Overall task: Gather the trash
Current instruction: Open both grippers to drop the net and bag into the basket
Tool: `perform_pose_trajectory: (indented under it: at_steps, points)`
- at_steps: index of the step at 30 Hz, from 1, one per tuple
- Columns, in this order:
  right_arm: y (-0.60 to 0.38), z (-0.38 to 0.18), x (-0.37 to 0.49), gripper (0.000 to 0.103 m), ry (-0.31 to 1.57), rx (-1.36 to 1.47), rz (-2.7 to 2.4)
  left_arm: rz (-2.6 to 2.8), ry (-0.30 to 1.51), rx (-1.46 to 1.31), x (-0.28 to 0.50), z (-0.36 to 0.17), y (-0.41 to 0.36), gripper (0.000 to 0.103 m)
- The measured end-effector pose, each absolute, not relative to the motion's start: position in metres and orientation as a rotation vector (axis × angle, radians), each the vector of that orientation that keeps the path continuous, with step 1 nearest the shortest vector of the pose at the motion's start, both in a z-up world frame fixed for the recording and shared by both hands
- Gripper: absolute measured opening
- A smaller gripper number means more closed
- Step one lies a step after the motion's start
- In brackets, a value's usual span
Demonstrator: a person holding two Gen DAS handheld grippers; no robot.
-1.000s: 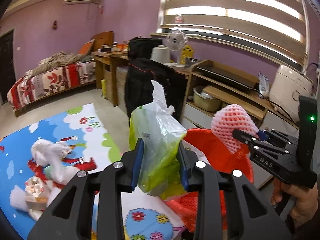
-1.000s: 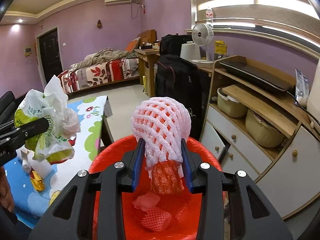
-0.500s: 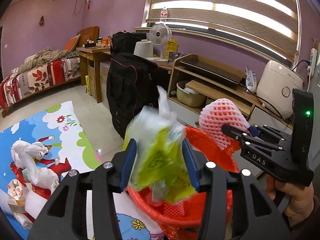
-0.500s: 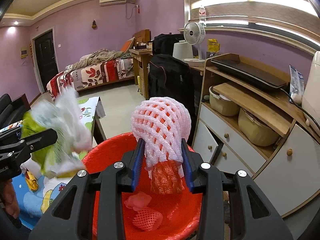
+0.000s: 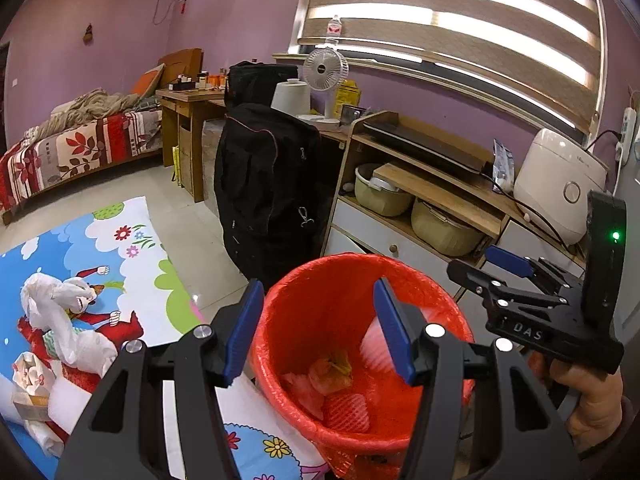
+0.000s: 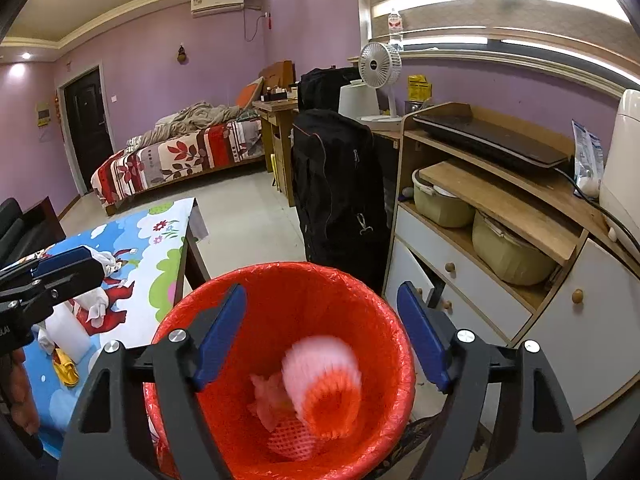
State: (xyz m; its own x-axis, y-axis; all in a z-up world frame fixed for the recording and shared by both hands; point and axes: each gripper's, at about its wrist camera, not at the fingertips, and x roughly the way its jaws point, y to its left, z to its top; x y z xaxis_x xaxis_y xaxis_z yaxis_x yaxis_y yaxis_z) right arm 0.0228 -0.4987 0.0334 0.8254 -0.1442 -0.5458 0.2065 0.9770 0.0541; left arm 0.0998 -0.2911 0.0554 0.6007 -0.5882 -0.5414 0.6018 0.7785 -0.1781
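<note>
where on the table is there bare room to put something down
Free: the table cloth from the far corner to the bin-side edge beside the red bin. Crowded: the near left, where the crumpled white bag and tissue scraps lie.

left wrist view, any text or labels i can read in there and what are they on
"DAS" in pale letters on the body of the right gripper.
Water bottle on the window ledge: red label, too small to read.
Yellow packet behind the fan: print too blurred to read.
Rice cooker: small mark near its top edge, unreadable.
</note>
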Motion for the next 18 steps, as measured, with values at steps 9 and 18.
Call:
perform_pose_trajectory:
  at_steps: [9, 18]
  points:
    - [-0.494, 0.033, 0.023, 0.074, 0.573, 0.113, -0.172, -0.663, 0.599, 0.003, 0.097, 0.059, -0.273, 0.056]
    - [-0.481, 0.035, 0.023, 0.076, 0.562, 0.111, -0.146, -0.604, 0.559, -0.016, 0.090, 0.070, -0.239, 0.056]
